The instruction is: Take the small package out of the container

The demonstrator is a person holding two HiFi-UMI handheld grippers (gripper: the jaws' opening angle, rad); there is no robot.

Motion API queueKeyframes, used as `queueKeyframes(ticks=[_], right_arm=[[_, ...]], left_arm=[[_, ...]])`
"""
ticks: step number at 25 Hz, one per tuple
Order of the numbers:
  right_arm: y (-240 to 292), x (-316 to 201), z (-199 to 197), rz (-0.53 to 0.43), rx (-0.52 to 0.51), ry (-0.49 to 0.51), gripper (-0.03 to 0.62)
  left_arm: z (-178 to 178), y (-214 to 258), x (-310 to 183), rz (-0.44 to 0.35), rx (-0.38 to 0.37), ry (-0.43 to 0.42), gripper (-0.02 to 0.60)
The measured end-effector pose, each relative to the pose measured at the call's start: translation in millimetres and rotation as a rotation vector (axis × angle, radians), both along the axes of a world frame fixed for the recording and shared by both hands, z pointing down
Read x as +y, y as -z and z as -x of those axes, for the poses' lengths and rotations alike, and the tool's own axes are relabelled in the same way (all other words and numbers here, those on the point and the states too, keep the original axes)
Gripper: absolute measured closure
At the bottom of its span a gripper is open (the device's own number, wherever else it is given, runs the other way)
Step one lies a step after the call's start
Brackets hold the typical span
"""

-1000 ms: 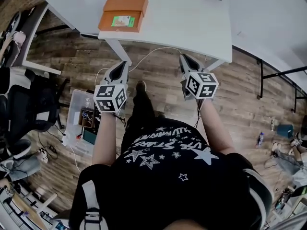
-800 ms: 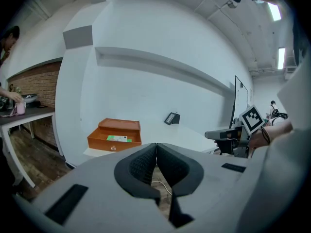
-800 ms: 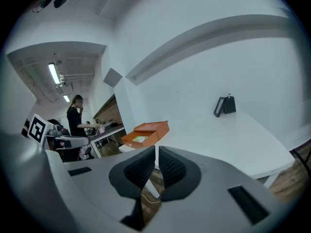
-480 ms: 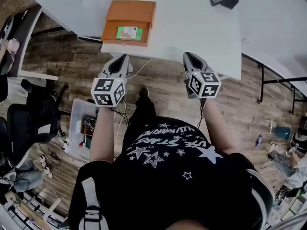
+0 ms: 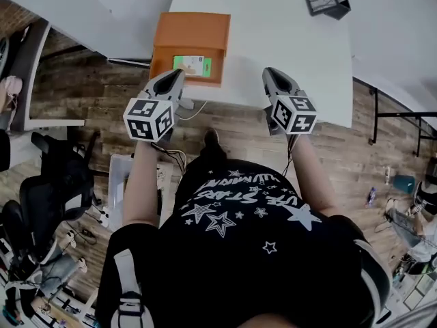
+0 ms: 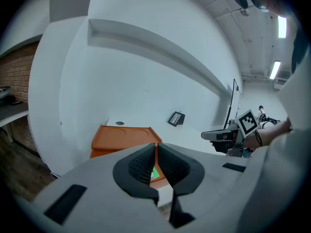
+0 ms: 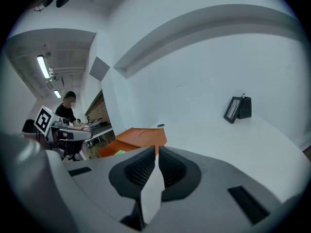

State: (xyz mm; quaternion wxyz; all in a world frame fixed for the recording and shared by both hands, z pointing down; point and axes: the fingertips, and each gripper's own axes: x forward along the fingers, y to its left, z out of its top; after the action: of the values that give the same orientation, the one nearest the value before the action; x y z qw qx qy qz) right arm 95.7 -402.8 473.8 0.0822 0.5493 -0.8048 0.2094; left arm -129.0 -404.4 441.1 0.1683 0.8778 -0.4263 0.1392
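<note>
Upper centre: small green package [image 5: 192,65] in orange cardboard box [image 5: 191,33] on white desk [image 5: 273,39]. Prob. light, stiff; pinch edges. left gripper [image 5: 176,77], right gripper [image 5: 270,74]: jaws closed, empty.

1. Grippers: 2, i.e. left gripper [image 5: 179,75] + right gripper [image 5: 270,74].
2. Marker cubes: 2, i.e. left cube [image 5: 148,118] + right cube [image 5: 295,113].
3. Orange container [image 5: 191,29]: 1.
4. Green pkg [image 5: 192,65]: 1.
5. White table [image 5: 273,39]: 1.
6. Black stand [image 5: 328,2]: 1.
7. Clear floor bin [image 5: 116,183]: 1.
8. Ppl, at least 2: wearer [image 5: 239,251] + person at desk [image 7: 68,108].
</note>
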Motion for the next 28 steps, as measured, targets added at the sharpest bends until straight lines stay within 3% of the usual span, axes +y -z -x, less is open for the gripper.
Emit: queueKeyframes(ticks=[4, 8, 15, 22, 28], right_arm=[[-3.6, -32.6, 5.7, 0.007, 0.0, -0.024, 0.541], [-4.5, -56.8, 7.9, 0.014, -0.004, -0.05, 0.542], [-8.8, -79.5, 3.9, 0.03, 0.0, -0.103, 0.54], [-13.5, -93.6, 5.1, 0.036, 0.007, -0.136, 0.54], [-23.7, -100.8, 9.5, 0.049, 0.009, -0.153, 0.54]], left_arm=[[2.6, -13.4, -32.9, 0.035, -0.057, -0.092, 0.548], [1.2, -33.3, -54.4, 0.056, -0.173, -0.218, 0.355], [-3.7, -75.7, -67.0, 0.097, -0.393, -0.498, 0.246], [-7.2, -106.1, -79.8, 0.121, -0.518, -0.65, 0.232], [-7.1, -134.1, -83.7, 0.114, -0.71, -0.803, 0.228]])
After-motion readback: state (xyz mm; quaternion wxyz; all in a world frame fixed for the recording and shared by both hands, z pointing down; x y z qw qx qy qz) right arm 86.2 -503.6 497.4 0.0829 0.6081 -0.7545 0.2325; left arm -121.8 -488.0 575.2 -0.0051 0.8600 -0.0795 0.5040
